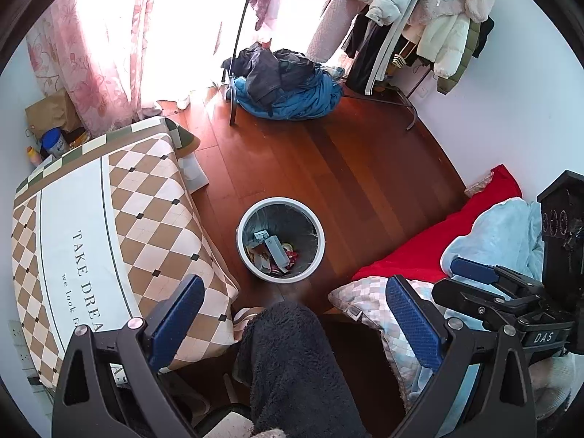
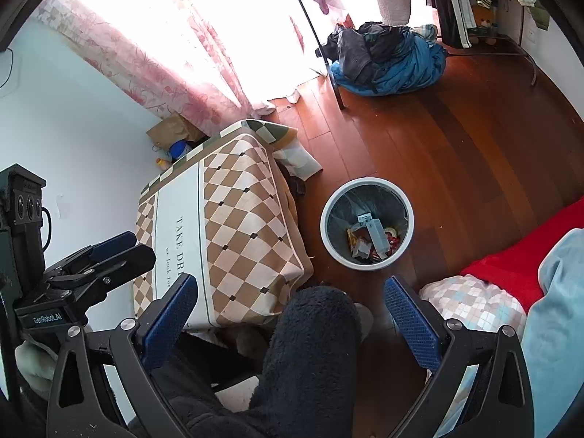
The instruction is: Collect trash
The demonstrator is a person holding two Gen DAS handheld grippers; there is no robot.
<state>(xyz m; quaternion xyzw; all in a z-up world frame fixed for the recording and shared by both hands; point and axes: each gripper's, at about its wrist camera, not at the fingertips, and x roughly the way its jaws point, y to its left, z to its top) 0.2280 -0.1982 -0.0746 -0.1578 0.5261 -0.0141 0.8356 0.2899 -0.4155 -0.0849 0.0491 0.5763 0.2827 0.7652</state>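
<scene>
Nearby, the left gripper (image 1: 294, 325) and right gripper (image 2: 292, 323) are hanging spread wide, pinching nothing, over a dark fleecy knee (image 1: 292, 357). Beside it, a table (image 1: 109, 226) is wearing a checked cloth, and a bed (image 1: 430, 248) is showing red bedding. Between them, on the wooden floor (image 1: 346, 168), a white trash bin (image 1: 280, 242) is standing upright, holding wrappers and scraps. Farther off, clothes (image 1: 288, 84) are lying heaped under sunlit pink curtains (image 1: 95, 51).

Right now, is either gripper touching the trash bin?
Apart. Both wrist views show the left gripper and right gripper open and empty, held well above the bin, with bare wooden floor visible between them.
</scene>
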